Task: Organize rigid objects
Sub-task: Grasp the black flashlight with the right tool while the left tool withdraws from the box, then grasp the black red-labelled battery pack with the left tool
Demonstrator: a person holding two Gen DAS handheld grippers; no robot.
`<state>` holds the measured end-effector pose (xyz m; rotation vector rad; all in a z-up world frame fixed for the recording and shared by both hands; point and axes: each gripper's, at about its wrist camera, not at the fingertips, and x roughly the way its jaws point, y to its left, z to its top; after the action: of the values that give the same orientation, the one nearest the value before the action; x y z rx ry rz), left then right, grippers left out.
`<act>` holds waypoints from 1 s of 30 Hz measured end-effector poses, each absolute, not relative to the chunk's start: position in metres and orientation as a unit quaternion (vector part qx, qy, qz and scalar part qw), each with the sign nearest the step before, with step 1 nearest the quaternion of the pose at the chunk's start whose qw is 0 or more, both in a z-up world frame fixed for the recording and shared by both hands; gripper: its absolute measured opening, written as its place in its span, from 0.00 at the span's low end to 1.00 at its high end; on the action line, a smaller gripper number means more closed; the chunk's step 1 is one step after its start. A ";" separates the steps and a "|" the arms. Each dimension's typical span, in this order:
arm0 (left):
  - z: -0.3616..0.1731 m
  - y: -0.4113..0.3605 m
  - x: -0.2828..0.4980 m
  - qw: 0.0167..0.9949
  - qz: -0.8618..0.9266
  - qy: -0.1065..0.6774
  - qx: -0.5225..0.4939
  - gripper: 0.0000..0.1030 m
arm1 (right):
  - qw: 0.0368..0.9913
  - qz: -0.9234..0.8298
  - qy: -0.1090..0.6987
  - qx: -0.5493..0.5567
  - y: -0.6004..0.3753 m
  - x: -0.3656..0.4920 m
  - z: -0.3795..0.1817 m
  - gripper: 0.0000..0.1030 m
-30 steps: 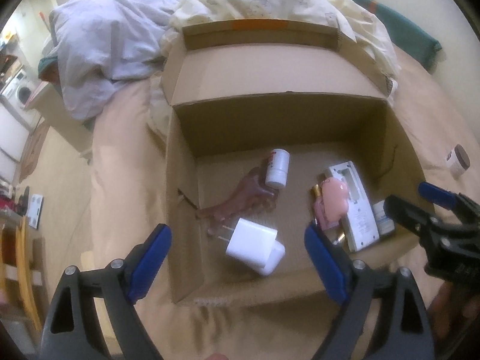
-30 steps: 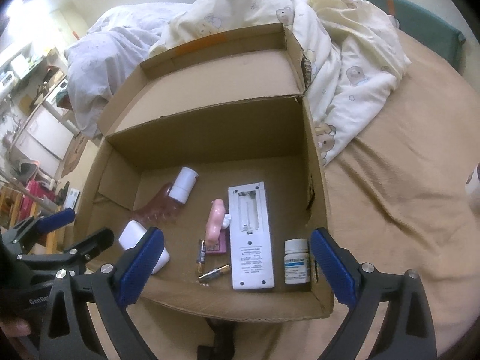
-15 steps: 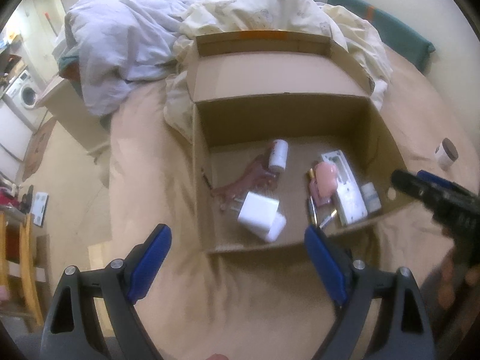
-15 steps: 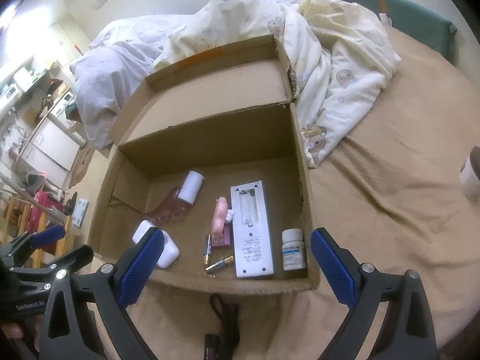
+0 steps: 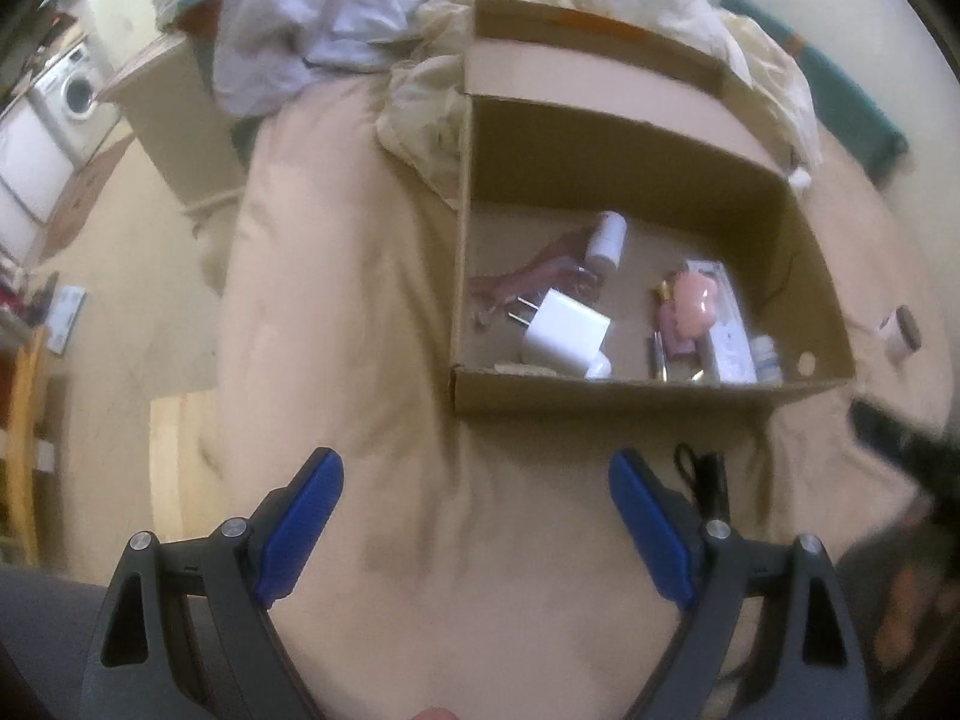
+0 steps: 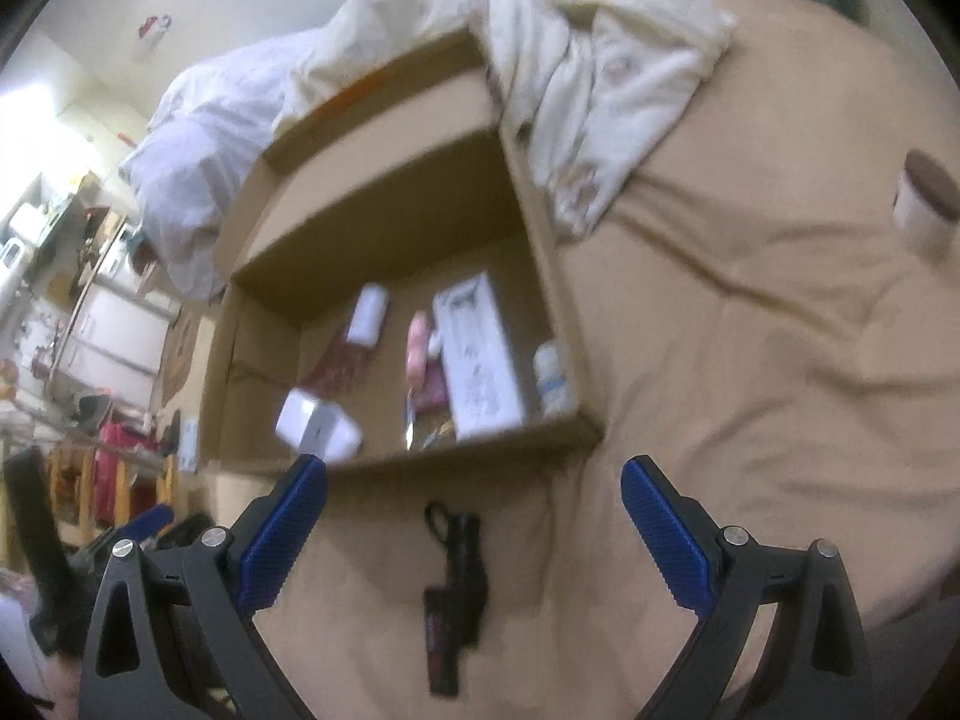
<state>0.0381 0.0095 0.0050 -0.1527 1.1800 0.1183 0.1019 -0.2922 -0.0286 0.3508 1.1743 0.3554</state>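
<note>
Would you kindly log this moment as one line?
left gripper: open, empty | right gripper: open, empty | black tool: on bed before box

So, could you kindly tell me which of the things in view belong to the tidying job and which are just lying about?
Job:
cardboard box
white charger
remote
pill bottle
pink item
black object outside the box
small jar on the bed

Lying about:
bedding
washing machine
</note>
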 end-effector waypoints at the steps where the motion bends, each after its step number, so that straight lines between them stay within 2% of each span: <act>1: 0.006 0.010 0.038 0.828 0.059 0.554 -0.071 0.86 | 0.798 0.170 0.556 0.160 -0.288 0.099 -0.032 1.00; 4: 0.004 0.010 0.038 0.825 0.060 0.556 -0.080 0.86 | 0.778 0.183 0.584 0.141 -0.272 0.091 -0.045 0.97; 5: 0.003 0.010 0.039 0.823 0.056 0.559 -0.087 0.86 | 0.762 0.198 0.598 0.149 -0.267 0.090 -0.053 0.72; 7: 0.002 0.007 0.039 0.820 0.047 0.562 -0.095 0.86 | 0.722 0.221 0.637 0.159 -0.255 0.089 -0.074 0.45; 13: 0.004 -0.003 0.040 0.822 0.028 0.561 -0.088 0.86 | 0.701 0.183 0.683 0.090 -0.233 0.093 -0.110 0.45; 16: 0.004 -0.006 0.040 0.821 0.021 0.564 -0.088 0.86 | 0.696 0.177 0.693 0.069 -0.227 0.094 -0.120 0.38; 22: 0.005 -0.012 0.040 0.822 0.015 0.563 -0.090 0.86 | 0.707 0.176 0.685 0.013 -0.210 0.086 -0.122 0.34; 25: 0.007 -0.015 0.038 0.824 0.007 0.560 -0.087 0.86 | 0.716 0.170 0.676 -0.034 -0.200 0.082 -0.123 0.20; 30: 0.004 -0.013 0.037 0.822 0.012 0.564 -0.085 0.86 | 0.737 0.184 0.650 -0.023 -0.200 0.076 -0.103 0.19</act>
<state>0.0367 -0.0125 0.0044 -0.1809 1.1997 0.0249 0.0757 -0.1996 -0.1026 -0.0512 1.4263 0.4050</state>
